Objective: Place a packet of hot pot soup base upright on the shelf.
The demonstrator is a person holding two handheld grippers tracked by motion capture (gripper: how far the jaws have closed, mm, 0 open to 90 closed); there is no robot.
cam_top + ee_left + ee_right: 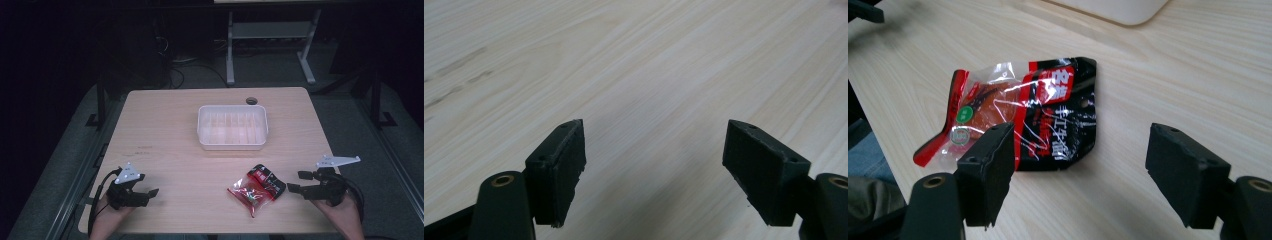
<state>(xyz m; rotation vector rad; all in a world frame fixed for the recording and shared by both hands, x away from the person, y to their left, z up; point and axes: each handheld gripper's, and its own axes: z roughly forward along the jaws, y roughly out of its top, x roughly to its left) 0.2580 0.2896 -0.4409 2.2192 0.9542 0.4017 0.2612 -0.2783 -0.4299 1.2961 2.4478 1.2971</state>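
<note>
A red, black and clear snack packet (256, 187) lies flat on the wooden table (170, 125), near its front edge and right of centre. My right gripper (296, 182) rests just right of the packet, pointing left at it, open and holding nothing. In the right gripper view the packet (1023, 115) lies beyond the spread jaws, partly behind the left one. My left gripper (148, 185) sits at the front left corner of the table, open, with bare wood (654, 100) between its fingertips in the left gripper view.
An empty white plastic bin (232, 127) stands at the middle of the table, behind the packet; its rim (1118, 12) shows at the top of the right gripper view. A round cable hole (251, 101) sits at the back edge. Desk legs stand on the floor beyond.
</note>
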